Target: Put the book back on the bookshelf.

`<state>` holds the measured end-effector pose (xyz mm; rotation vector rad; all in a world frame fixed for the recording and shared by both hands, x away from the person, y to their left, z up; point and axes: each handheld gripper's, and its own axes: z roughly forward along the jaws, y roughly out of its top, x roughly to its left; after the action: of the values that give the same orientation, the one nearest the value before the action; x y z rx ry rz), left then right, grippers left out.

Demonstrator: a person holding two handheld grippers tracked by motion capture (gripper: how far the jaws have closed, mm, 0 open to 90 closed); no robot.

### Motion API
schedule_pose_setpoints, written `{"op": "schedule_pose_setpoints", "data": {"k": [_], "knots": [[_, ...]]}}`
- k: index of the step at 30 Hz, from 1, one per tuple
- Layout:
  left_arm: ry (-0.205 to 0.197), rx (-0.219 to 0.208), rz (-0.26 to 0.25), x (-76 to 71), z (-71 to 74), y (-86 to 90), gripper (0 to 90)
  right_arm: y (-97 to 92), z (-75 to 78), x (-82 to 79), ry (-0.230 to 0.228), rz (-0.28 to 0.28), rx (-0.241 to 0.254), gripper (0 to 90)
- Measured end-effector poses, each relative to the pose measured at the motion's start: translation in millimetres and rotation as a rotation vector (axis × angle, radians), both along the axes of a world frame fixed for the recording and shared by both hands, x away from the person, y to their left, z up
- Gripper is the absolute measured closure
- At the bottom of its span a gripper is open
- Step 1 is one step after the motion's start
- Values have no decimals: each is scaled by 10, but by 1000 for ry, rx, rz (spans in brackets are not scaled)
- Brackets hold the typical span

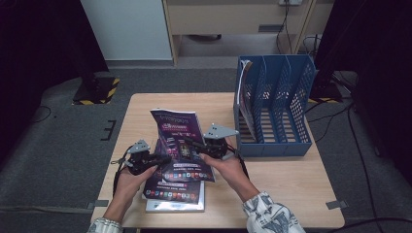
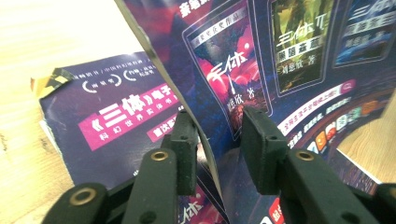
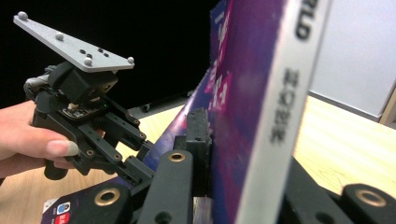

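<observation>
Purple and glossy, a magazine [image 1: 177, 141] stands tilted up off a stack of the same magazines [image 1: 175, 196] near the front edge of the wooden desk [image 1: 286, 179], gripped from both sides by a person working two hand-held grippers. At the magazine's left edge, the left gripper [image 1: 163, 158] has just been closing its jaws, and in the left gripper view one black pad [image 2: 186, 140] sits against the back of the raised sheet while the other pad [image 2: 261, 144] stands just off the printed front, so the edge lies between the jaws with a gap on one side. At the right edge, the right gripper [image 1: 194, 145] is clamped on the magazine, and the right gripper view shows its pale spine [image 3: 275, 116] rising between the jaws, with one pad [image 3: 198, 140] pressed flat to the cover. The left hand [image 1: 133, 174] and the right hand [image 1: 233, 167] come in from the desk's front edge, patterned sleeves [image 1: 272, 216] at the wrists. A grey three-cornered plate [image 1: 221, 131] tops the right gripper. Toward the desk's right rear corner stands a blue file rack [image 1: 274, 107] with upright perforated dividers; one magazine [image 1: 243, 90] leans in its leftmost compartment. Grey carpet [image 1: 63, 145] surrounds the desk.
</observation>
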<state>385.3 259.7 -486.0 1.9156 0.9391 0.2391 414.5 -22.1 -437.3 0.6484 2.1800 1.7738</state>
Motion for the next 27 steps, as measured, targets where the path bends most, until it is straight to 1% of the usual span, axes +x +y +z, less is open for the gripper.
{"op": "schedule_pose_setpoints", "data": {"k": [1,5,6,7,8,9,10,11,12,14,15,16,17,25,27], "knots": [[-13,-8,9,-6,24,19,693,-6,13,0,-3,2,6,812],[-24,-16,21,-12,56,47,718,-5,42,-13,-11,7,11,818],[-29,-13,22,-15,66,53,722,-1,47,-15,-15,6,12,819],[-39,-8,25,-20,78,55,731,-1,65,-21,-26,3,1,817],[-44,-4,26,-23,86,55,731,-1,65,-21,-26,3,1,817],[-61,3,33,-33,109,58,740,-9,75,-24,-26,-3,1,814],[-61,3,33,-33,109,58,745,-9,75,-24,-26,-3,1,814],[-75,6,39,-42,132,68,753,-22,93,-28,-29,-6,3,813],[-75,6,39,-42,132,68,757,-22,93,-28,-29,-6,3,813],[-95,3,44,-52,163,86,772,-32,124,-36,-36,-4,1,809],[-95,3,44,-52,163,86,777,-32,124,-36,-36,-4,1,809],[-104,5,43,-54,174,90,777,-32,135,-38,-40,-5,-1,807],[-115,17,40,-60,196,91,789,-29,151,-36,-44,-10,-1,801],[-143,40,47,-74,233,86,792,-47,187,-40,-45,-3,6,790],[-148,35,55,-80,239,101,792,-32,204,-59,-50,6,4,787]]}}
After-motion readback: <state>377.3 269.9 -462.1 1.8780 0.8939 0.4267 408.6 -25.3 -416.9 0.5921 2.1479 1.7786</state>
